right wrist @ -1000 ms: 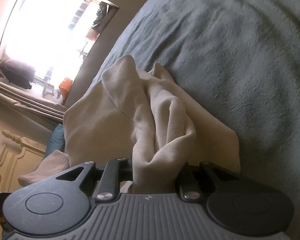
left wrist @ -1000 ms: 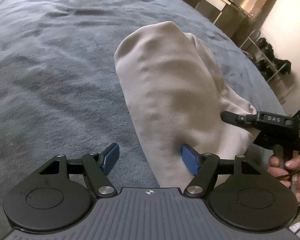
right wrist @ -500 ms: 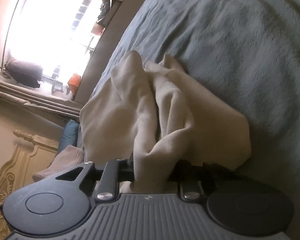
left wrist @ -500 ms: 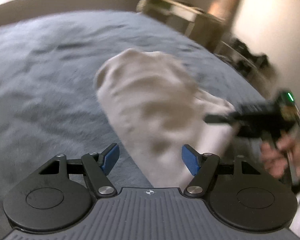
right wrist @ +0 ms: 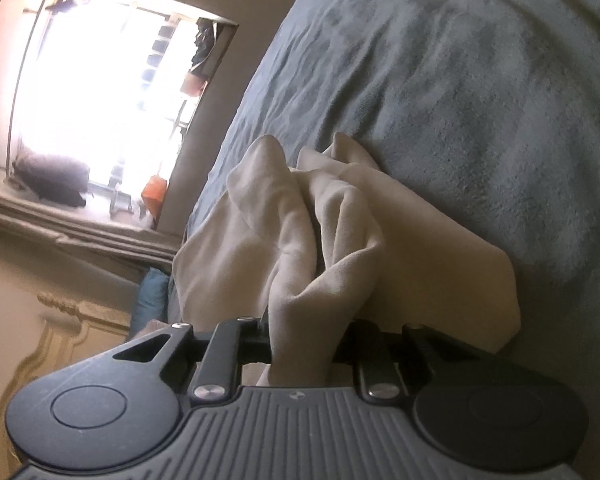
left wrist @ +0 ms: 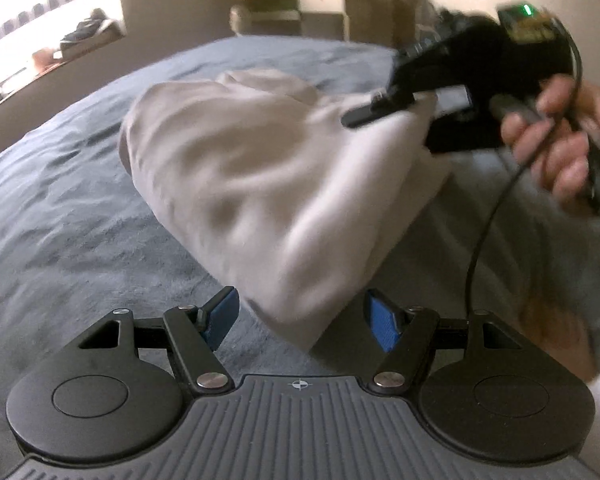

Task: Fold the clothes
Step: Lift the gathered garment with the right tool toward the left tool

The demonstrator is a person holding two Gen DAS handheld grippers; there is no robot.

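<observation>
A cream garment (left wrist: 268,184) hangs lifted above the grey-blue bedspread (left wrist: 68,216), motion-blurred in the left wrist view. My left gripper (left wrist: 300,316) is open, its blue pads on either side of the garment's lowest corner without pinching it. My right gripper (left wrist: 384,108) shows at the upper right there, held by a hand (left wrist: 556,136) and shut on the garment's upper edge. In the right wrist view the bunched cream garment (right wrist: 324,248) runs down between my right gripper's (right wrist: 300,352) closed fingers, over the bedspread (right wrist: 480,100).
The bedspread fills most of both views. Pale furniture (left wrist: 312,8) stands past the bed's far end. A bright window (right wrist: 100,92) with an orange item (right wrist: 154,196) on its sill is at the left of the right wrist view, and a carved headboard (right wrist: 72,332) below it.
My right gripper has lifted the garment up off the bed and risen to the upper right of the left wrist view. The left gripper has stayed open; the view has tilted up toward the room.
</observation>
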